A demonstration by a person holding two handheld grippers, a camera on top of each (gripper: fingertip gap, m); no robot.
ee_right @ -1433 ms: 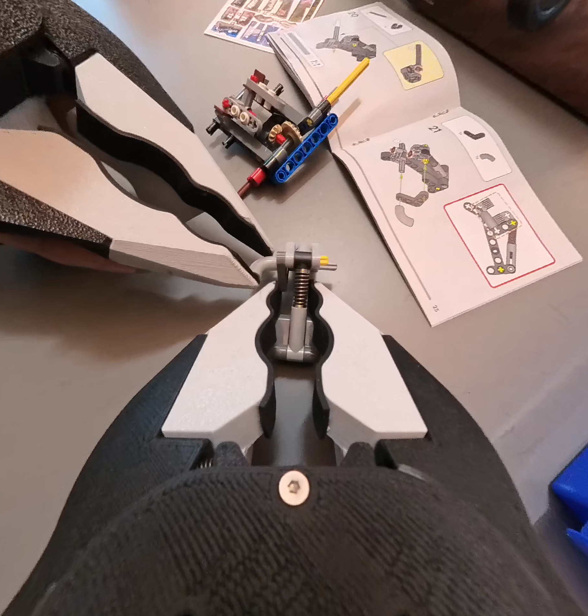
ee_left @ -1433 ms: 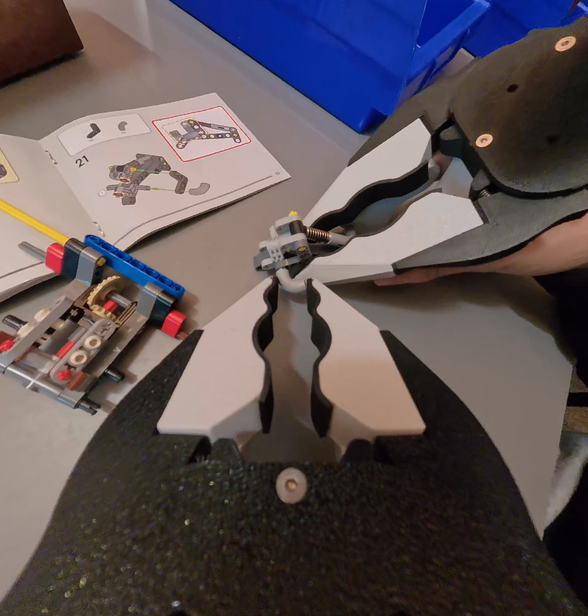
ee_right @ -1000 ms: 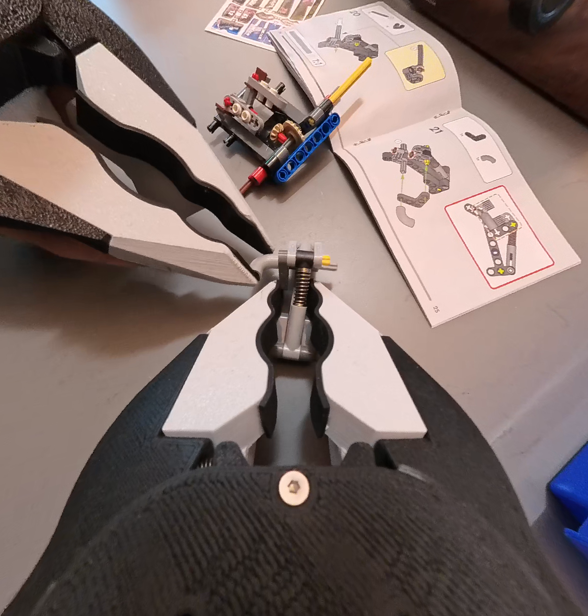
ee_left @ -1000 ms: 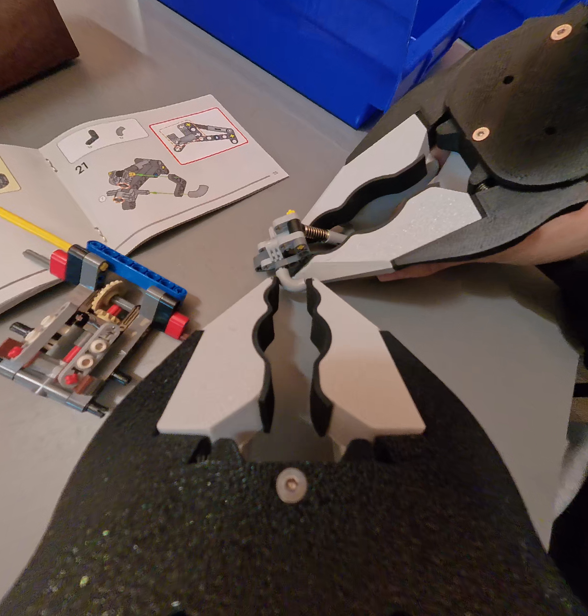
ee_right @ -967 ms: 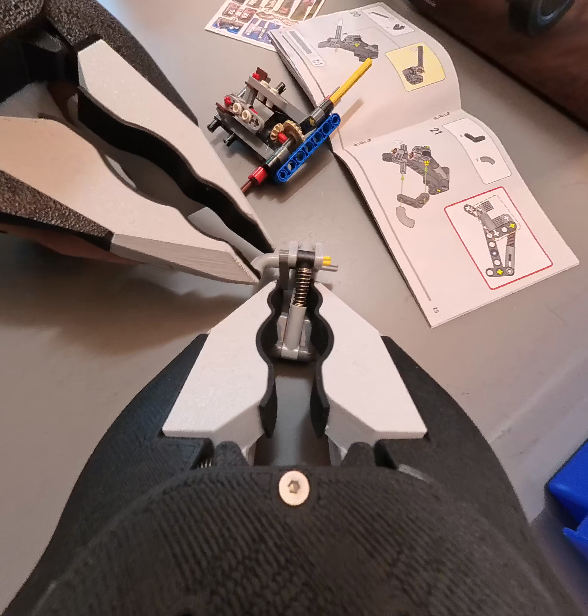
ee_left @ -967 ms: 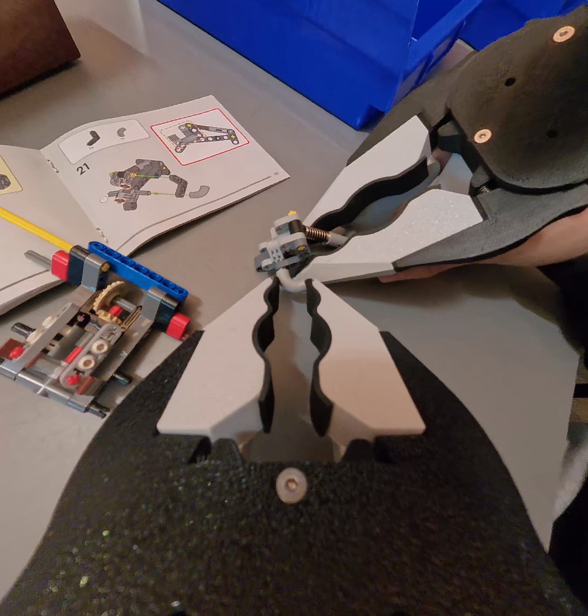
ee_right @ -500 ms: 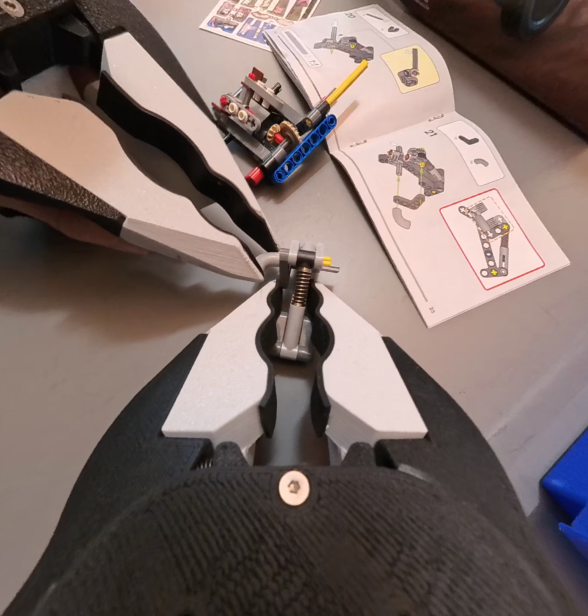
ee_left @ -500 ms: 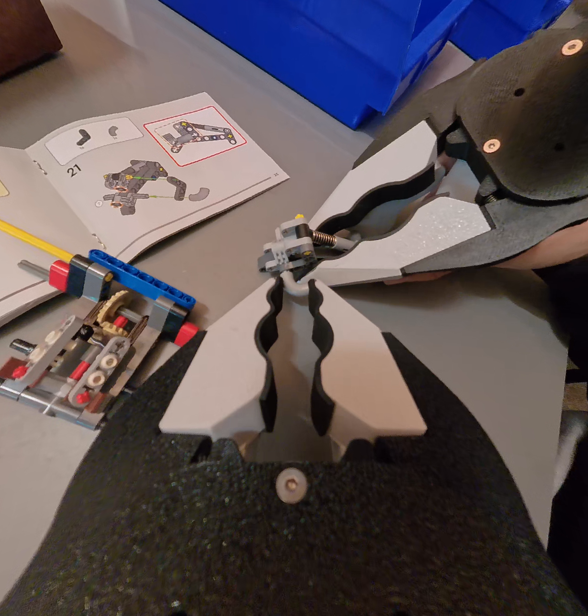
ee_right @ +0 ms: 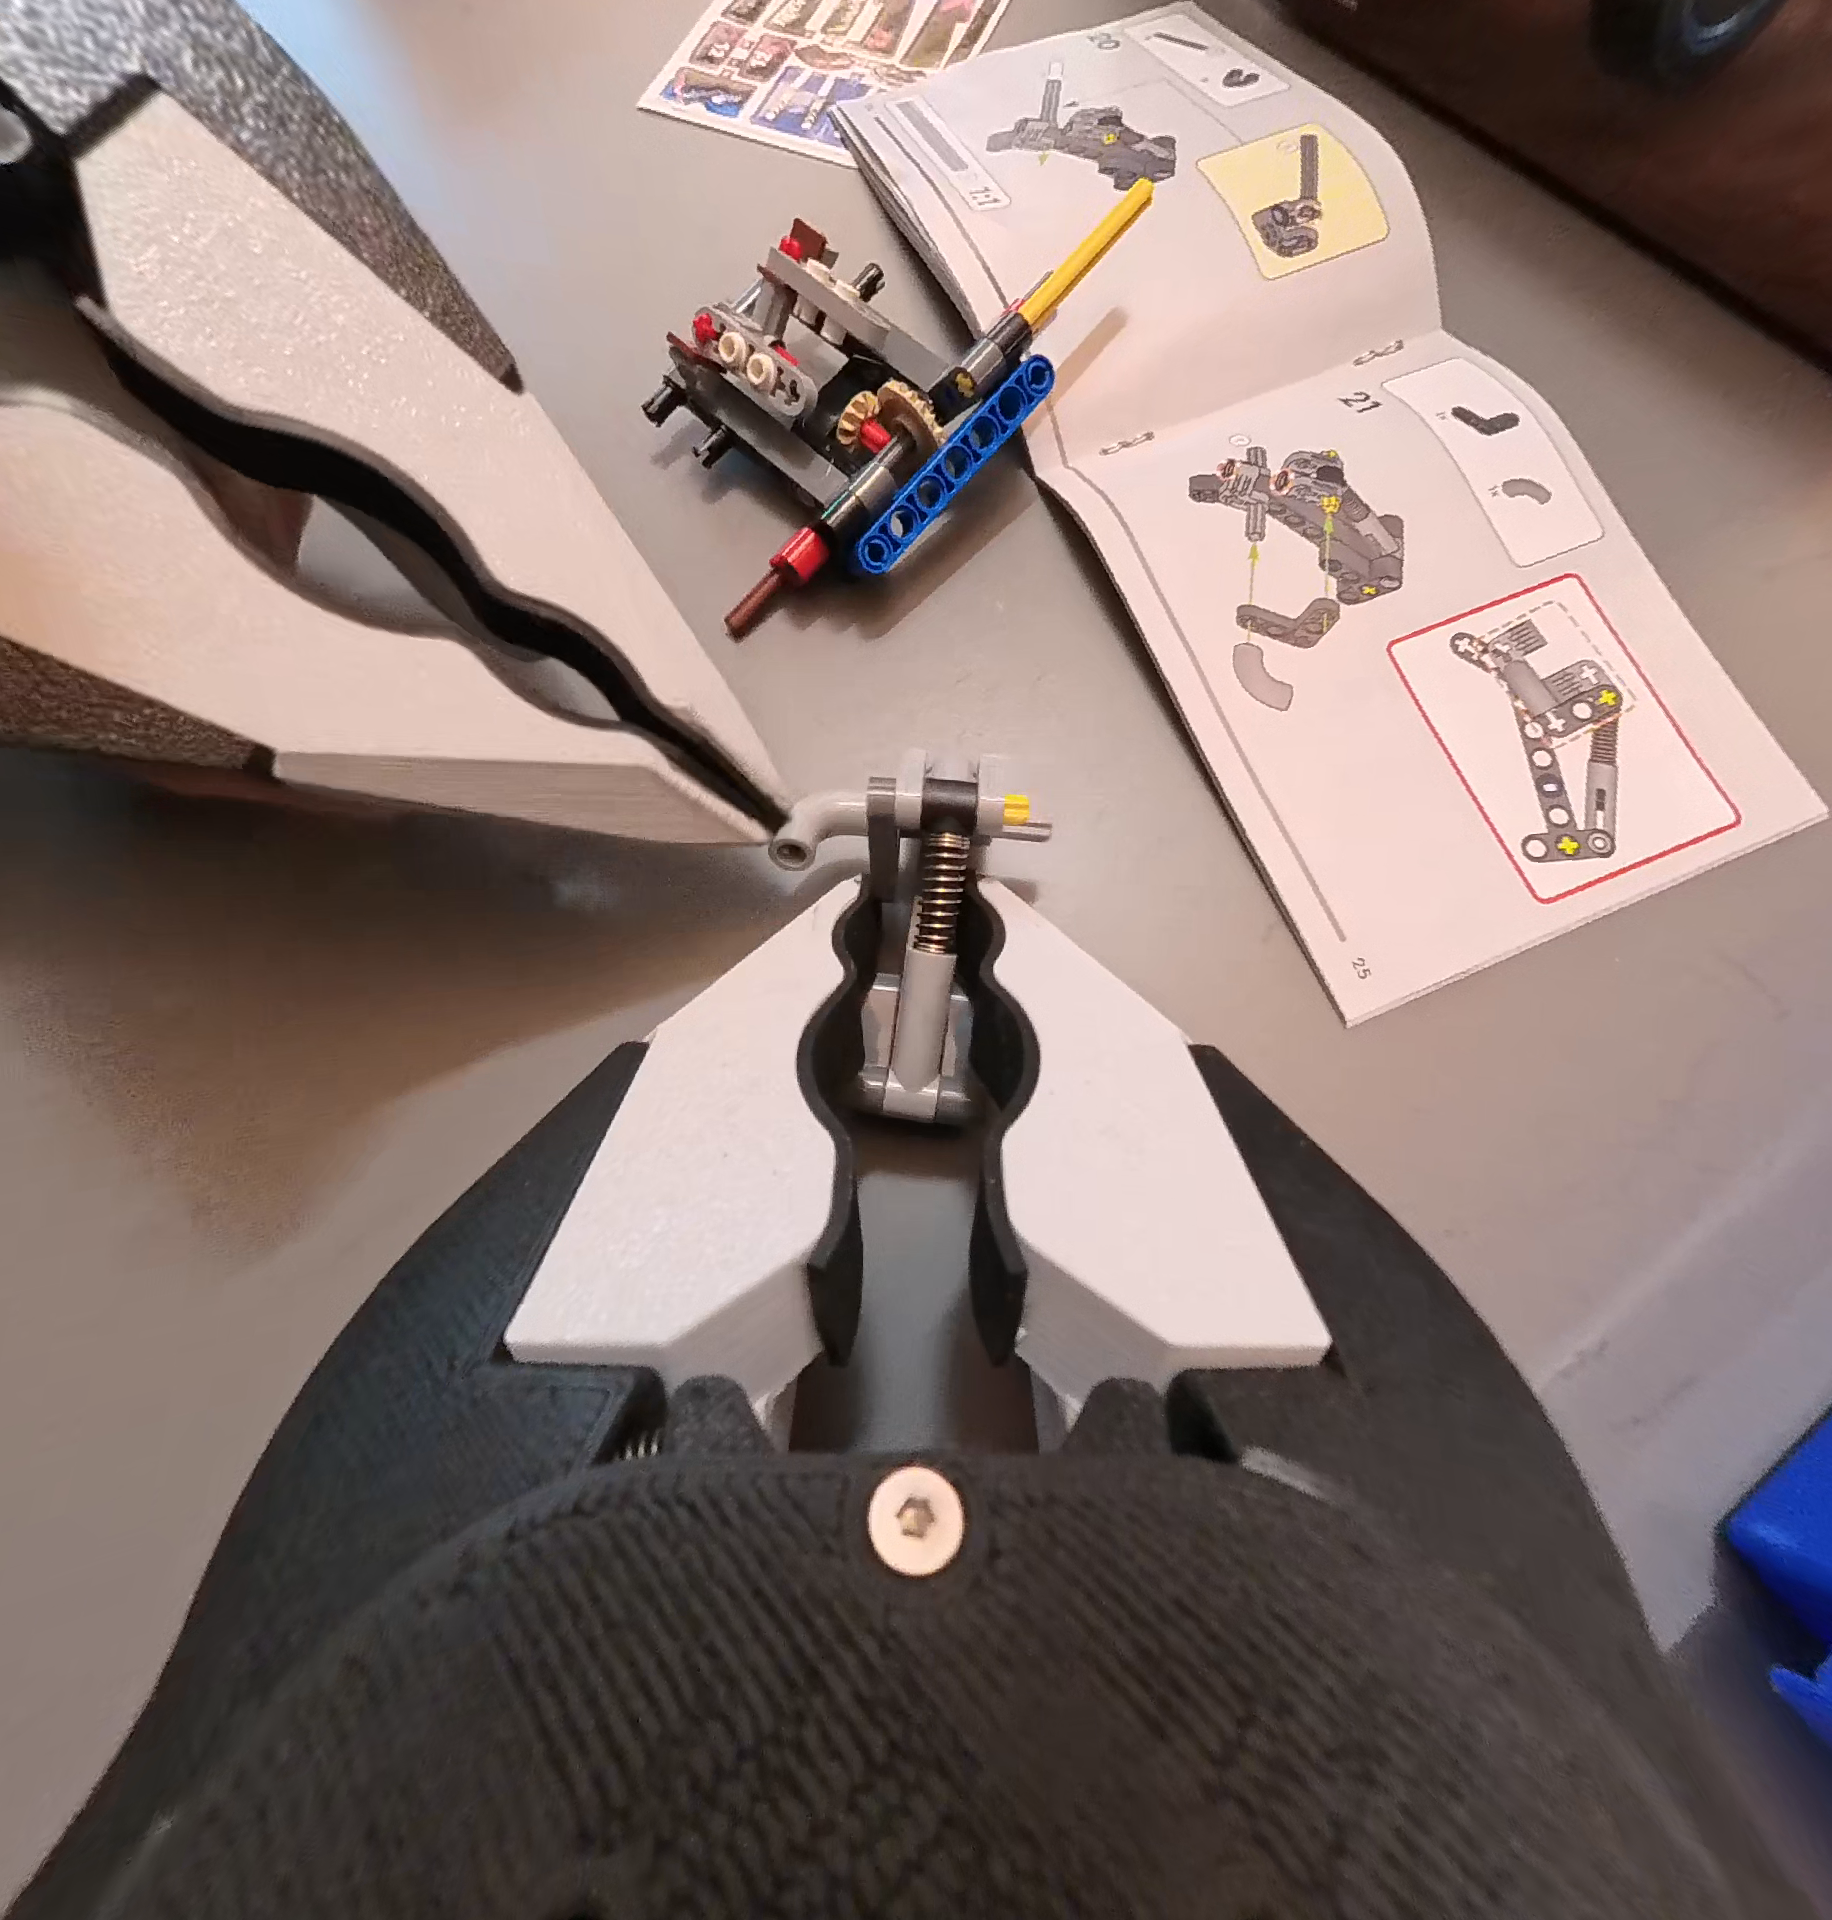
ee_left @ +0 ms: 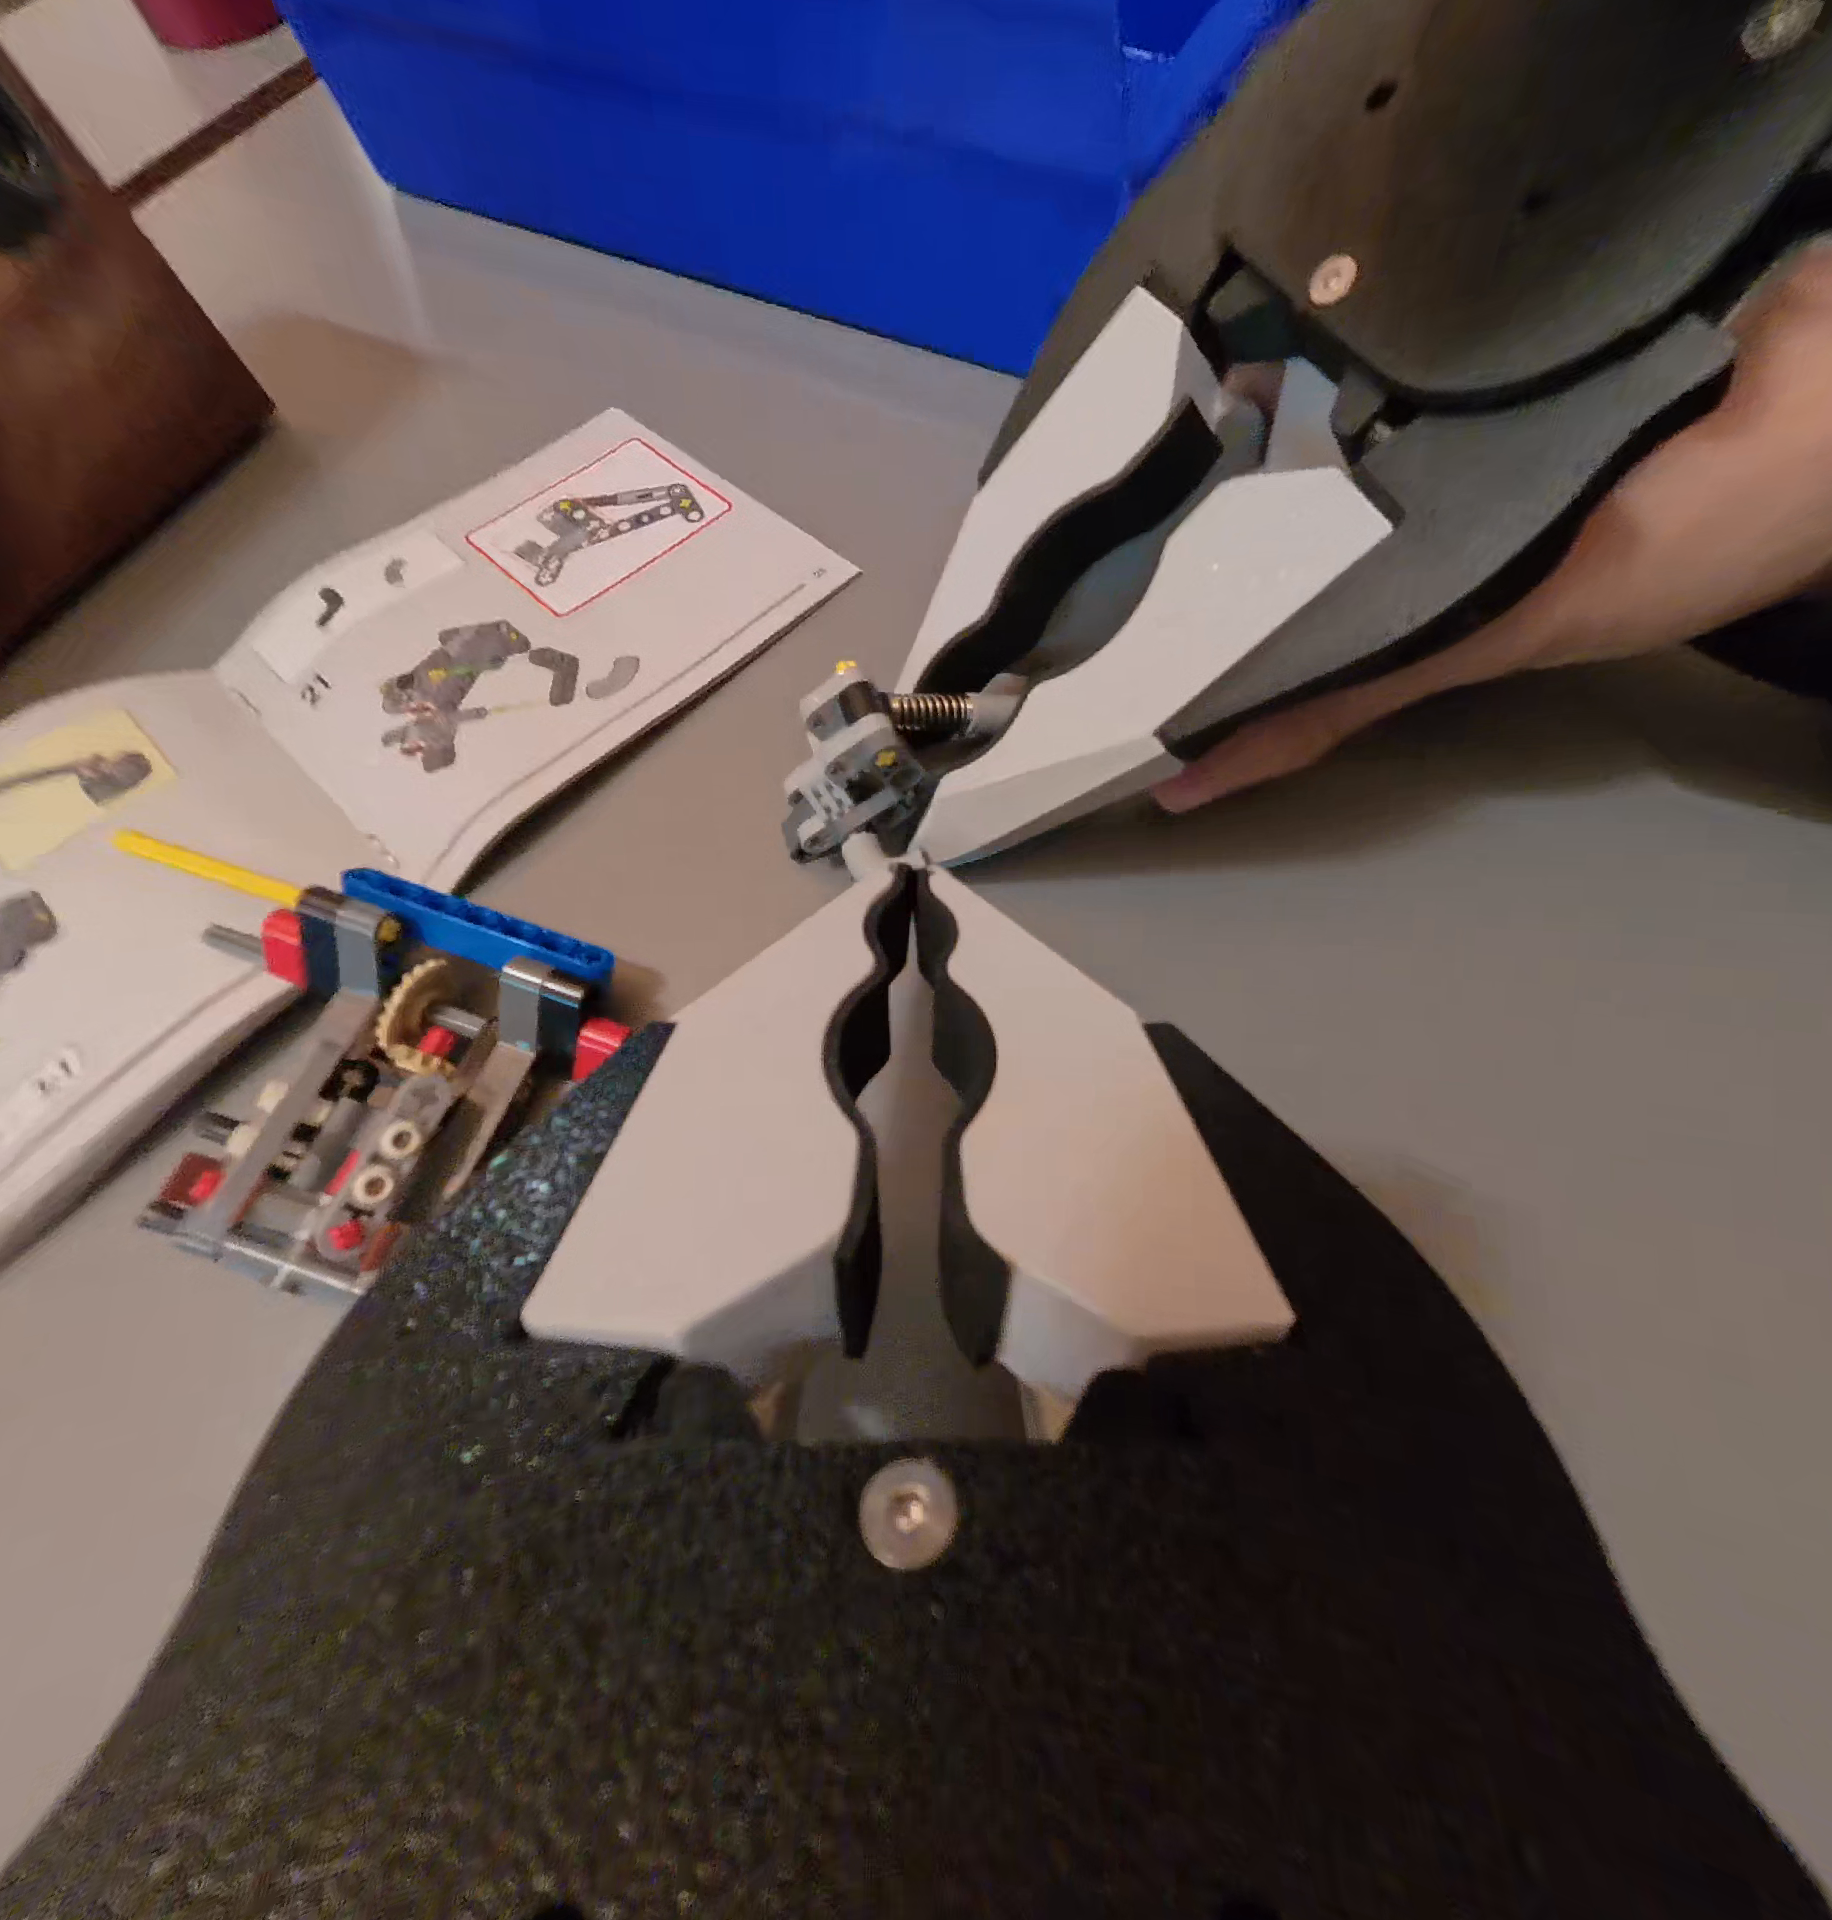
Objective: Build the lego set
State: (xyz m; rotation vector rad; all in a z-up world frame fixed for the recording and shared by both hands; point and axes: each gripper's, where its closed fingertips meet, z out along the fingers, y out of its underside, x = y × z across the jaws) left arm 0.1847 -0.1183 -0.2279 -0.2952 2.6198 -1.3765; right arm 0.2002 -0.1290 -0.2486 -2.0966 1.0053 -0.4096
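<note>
My right gripper (ee_right: 933,894) is shut on a small grey sub-assembly with a metal spring (ee_right: 938,904) and holds it just above the table. It also shows in the left wrist view (ee_left: 855,748), inside the right gripper (ee_left: 927,753). A curved light-grey piece (ee_right: 824,826) sticks out of the sub-assembly's left side. My left gripper (ee_left: 899,873) is shut with its tips together. The tips sit right at the free end of the curved piece (ee_left: 862,854), which lies just outside them. The left gripper (ee_right: 772,821) comes in from the left in the right wrist view.
A partly built chassis with a blue beam, tan gear and yellow axle (ee_left: 372,1091) (ee_right: 839,416) lies on the grey table beside an open instruction booklet (ee_left: 538,623) (ee_right: 1411,644). Blue bins (ee_left: 787,156) (ee_right: 1816,1558) stand behind. A sticker sheet (ee_right: 818,62) lies at the far edge. Less than 4 cm separates the two grippers' tips.
My left jaws have closed from a gap around the curved piece to tips touching, and the piece now lies outside them. The right gripper still holds the sub-assembly. Both views have shifted slightly.
</note>
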